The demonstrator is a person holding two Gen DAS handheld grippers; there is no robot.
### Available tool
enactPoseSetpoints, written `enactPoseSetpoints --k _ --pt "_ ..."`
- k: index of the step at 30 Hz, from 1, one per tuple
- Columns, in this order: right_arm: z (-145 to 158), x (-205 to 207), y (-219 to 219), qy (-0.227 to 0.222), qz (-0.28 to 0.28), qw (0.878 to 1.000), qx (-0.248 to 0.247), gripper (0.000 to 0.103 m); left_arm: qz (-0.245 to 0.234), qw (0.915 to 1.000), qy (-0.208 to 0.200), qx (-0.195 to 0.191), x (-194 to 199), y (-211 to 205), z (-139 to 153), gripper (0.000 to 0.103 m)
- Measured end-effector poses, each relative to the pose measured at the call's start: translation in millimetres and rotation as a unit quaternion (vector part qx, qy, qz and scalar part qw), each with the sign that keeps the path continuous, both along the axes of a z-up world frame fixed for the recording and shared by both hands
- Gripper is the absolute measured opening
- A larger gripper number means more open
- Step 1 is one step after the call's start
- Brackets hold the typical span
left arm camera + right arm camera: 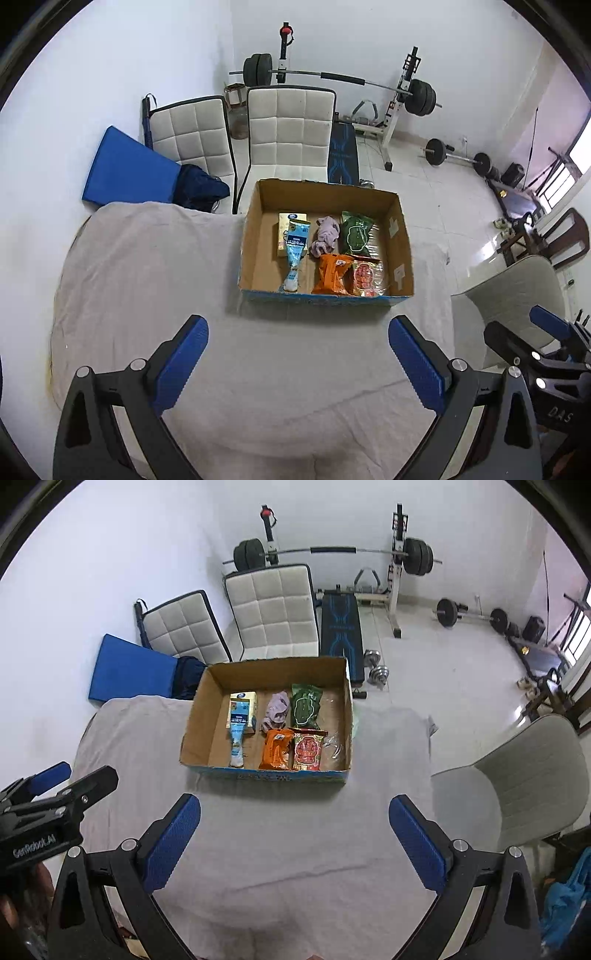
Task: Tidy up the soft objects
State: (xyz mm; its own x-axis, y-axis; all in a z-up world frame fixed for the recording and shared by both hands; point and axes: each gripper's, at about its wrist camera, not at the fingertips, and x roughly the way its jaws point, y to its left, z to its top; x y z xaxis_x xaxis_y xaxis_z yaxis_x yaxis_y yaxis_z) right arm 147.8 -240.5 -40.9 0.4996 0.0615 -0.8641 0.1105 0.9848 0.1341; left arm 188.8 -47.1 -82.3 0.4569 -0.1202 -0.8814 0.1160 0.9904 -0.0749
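- Nearest, the left gripper [298, 363] is held with its blue fingers spread wide above the grey cloth [147, 295]; nothing is gripped between them.
- The right gripper [294, 840] is likewise held wide apart and empty over the same cloth, near the left one.
- Farther on, an open cardboard box [400, 221] is set on the cloth.
- Inside the box, a pale blue pouch [295, 254] is laid over a yellow carton [282, 230] at the left.
- A lilac cloth bundle [325, 236] is seen in the middle, with a green packet [356, 232] to its right.
- At the near side, an orange packet [330, 275] and a red packet [365, 277] are placed side by side, touching.
- Beyond the table, two white chairs [290, 129] and a barbell rack [399, 96] are seen.
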Motion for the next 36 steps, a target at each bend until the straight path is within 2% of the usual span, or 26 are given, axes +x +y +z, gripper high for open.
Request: enactPoseSetpoints --k 4,11,16,23,36 --pt "21 -25 5 -0.003 0.013 1.0 0.005 0.103 -0.002 1.0 0.004 -0.007 -17 2 12 0.1" --pt "46 -56 5 -0.024 0.008 1.0 -0.006 0.103 0.012 0.9994 -0.029 -0.012 -38 7 39 0.1" --pt "48 -51 1 -0.03 -0.002 0.999 -0.016 0.103 0.017 0.9987 -0.047 -0.007 -40 8 45 0.1" --pt "51 -38 -5 -0.039 -0.011 0.999 -0.024 0.103 0.013 0.9987 -0.049 0.004 -33 0 38 0.1" --pt "51 -19 -9 -0.043 -0.017 0.999 -0.024 0.103 0.008 0.9972 -0.071 0.021 -22 -8 47 0.1"
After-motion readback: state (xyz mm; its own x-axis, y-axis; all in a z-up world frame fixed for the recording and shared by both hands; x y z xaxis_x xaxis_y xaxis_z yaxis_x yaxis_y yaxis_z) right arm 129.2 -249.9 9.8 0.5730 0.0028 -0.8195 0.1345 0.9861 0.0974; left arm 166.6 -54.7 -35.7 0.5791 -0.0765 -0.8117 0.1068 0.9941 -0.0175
